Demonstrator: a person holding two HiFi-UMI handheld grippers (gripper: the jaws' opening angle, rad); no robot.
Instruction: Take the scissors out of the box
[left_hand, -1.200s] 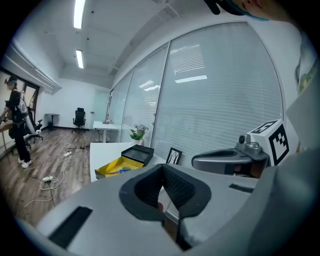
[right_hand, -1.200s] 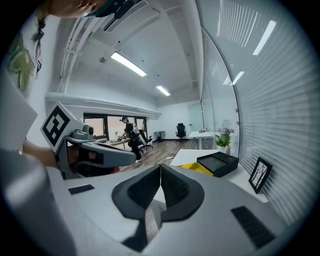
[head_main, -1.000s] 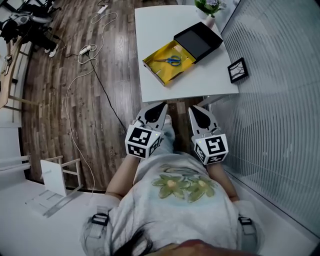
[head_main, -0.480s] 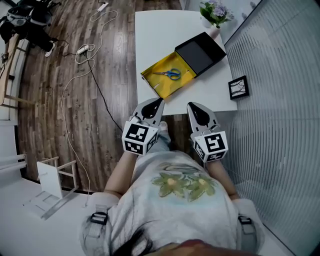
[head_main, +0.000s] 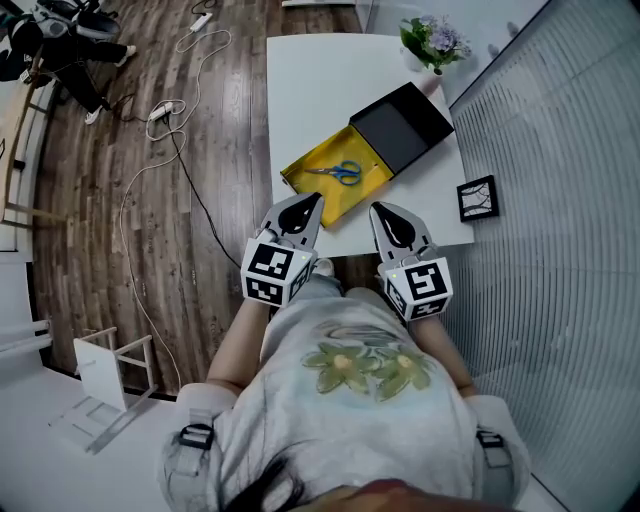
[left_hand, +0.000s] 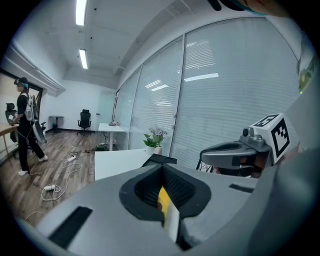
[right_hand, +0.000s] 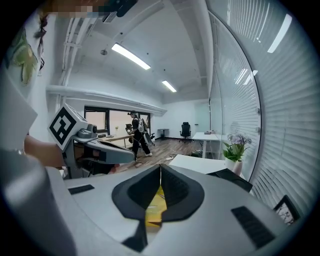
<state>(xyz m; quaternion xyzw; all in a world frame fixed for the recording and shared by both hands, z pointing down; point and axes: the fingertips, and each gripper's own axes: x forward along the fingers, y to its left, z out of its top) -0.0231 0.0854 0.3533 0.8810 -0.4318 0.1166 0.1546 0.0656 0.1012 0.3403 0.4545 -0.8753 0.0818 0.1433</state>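
Observation:
Blue-handled scissors lie inside an open yellow-lined box, whose black lid is folded back toward the far right. The box sits near the front of a white table. My left gripper hovers at the table's front edge just short of the box, jaws shut with nothing held. My right gripper is beside it to the right, also shut and empty. Each gripper view shows only a sliver of the yellow box through its closed jaws.
A potted plant stands at the table's far right corner and a small black picture frame at its right edge. Glass walls with blinds run along the right. Cables and a power strip lie on the wood floor to the left. A person stands far off.
Both grippers have moved forward to the table's front edge, closer to the box. The view has shifted so the table sits lower in frame. Both stay shut.

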